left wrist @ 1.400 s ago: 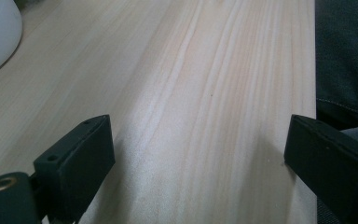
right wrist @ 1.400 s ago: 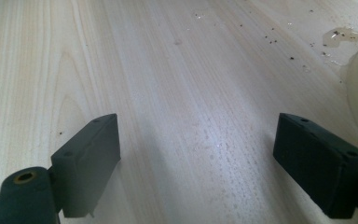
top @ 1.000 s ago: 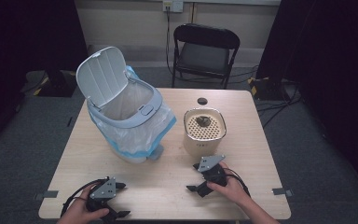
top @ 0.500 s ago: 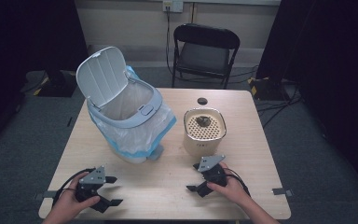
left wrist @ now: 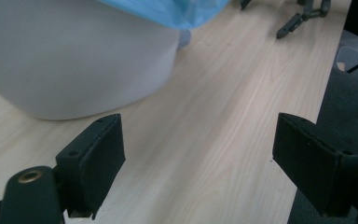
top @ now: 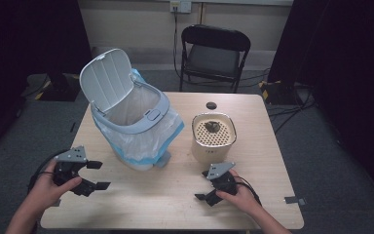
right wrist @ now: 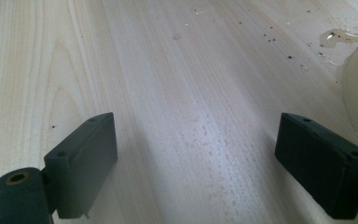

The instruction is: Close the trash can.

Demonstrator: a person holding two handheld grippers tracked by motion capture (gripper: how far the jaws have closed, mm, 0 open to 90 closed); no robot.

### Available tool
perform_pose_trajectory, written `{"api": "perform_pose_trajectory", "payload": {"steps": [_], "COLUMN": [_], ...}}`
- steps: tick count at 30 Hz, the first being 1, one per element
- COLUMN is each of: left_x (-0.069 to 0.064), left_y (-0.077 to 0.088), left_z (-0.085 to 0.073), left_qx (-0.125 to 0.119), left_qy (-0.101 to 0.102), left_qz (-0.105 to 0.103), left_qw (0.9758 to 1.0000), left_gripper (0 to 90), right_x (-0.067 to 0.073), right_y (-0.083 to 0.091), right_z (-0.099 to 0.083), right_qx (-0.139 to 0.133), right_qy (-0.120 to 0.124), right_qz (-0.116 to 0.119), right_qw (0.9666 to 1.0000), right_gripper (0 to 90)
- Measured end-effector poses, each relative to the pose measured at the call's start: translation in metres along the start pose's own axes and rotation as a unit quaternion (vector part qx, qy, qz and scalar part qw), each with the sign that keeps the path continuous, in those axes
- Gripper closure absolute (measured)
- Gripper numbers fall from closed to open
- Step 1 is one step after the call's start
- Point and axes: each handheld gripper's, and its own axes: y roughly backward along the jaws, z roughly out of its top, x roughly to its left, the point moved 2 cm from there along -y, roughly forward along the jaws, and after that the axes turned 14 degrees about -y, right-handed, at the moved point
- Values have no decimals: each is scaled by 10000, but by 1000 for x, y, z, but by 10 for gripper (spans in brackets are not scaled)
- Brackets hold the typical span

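Wooden table (top: pixel 175 204) | left gripper (top: pixel 95 175) at 8 o'clock, right gripper (top: pixel 205 191) at 5 o'clock, jaws spread, empty | white lidded plastic bin (top: pixel 131 117), cream perforated-top canister (top: pixel 213 138) untouched; nothing started

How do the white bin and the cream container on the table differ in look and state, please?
The white bin is the larger, leans over and is lined with a blue-edged plastic bag; the cream container is smaller, stands upright and has no liner. The bin's hinged lid stands open, while the container is capped by a perforated top with a dark lump on it. Both rest on the wooden table.
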Motion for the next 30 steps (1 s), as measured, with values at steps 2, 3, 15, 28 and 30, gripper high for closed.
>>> {"api": "perform_pose_trajectory", "payload": {"steps": [2,3,15,28,30], "left_x": [2,4,26,48,51], "left_y": [3,5,26,56,61], "left_z": [2,4,31,64,70], "left_qx": [-11,19,-70,10,19], "left_qy": [19,10,74,-20,-9], "left_qz": [15,40,170,304,311], "left_qw": [10000,10000,9998,9995,9995], "left_gripper": [163,163,163,163,163], "right_x": [0,0,0,0,0], "right_y": [0,0,0,0,0], "right_z": [0,0,0,0,0], "right_qx": [-5,-4,-2,-10,-11], "right_qy": [10,8,2,6,6], "right_qz": [6,7,6,-2,-1], "right_qw": [10000,10000,10000,10000,10000], "right_gripper": [122,122,122,122,122]}}
